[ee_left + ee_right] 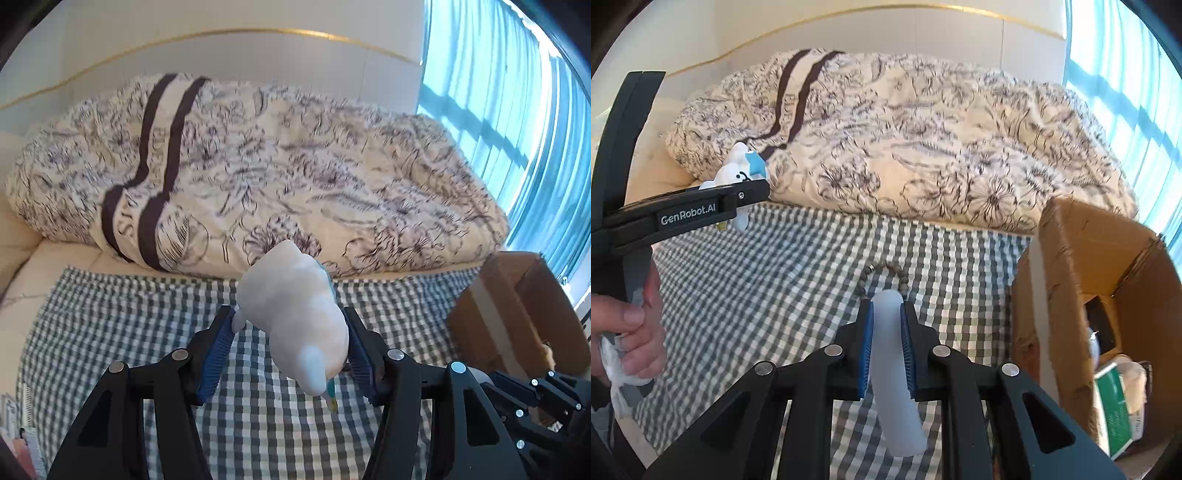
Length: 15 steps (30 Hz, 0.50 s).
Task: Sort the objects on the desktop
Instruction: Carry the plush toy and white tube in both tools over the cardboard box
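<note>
Left wrist view: a white plush toy (295, 314) is clamped between the fingers of the left gripper (290, 349), held above the checked cloth (129, 325). A cardboard box (517, 314) stands to the right.

Right wrist view: a translucent white tube (890, 365) is gripped between the narrowly set fingers of the right gripper (886, 347). A bead bracelet (884, 275) lies on the cloth just beyond the fingertips.

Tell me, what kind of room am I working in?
Most likely a bedroom: a rumpled floral duvet lies on a bed behind the checked cloth, with a blue curtain at the window.
</note>
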Motion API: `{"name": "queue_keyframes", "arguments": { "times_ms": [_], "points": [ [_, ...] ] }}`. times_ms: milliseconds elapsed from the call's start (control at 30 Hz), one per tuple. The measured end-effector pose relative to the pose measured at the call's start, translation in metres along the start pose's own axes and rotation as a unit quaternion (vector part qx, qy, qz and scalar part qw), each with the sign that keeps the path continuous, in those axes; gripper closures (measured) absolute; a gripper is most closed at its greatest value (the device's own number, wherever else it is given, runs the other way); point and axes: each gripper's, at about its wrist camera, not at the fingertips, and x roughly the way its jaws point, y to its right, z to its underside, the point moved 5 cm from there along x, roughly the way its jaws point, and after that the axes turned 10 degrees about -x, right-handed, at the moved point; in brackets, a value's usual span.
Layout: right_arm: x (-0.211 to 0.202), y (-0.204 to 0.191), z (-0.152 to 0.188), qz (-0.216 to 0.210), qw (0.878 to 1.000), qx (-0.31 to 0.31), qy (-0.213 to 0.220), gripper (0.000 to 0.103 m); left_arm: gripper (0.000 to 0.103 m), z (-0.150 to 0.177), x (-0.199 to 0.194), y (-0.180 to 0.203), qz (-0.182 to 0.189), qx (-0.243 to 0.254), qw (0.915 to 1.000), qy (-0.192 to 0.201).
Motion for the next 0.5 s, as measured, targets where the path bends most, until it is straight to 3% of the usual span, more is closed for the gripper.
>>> {"name": "queue_keyframes", "arguments": {
  "times_ms": [500],
  "points": [
    [-0.108, -0.014, -0.03, 0.025, 0.996, 0.001, 0.085, 0.089, 0.043, -0.022, -0.132, 0.034, 0.02, 0.034, 0.9961, 0.079]
  ]
}}
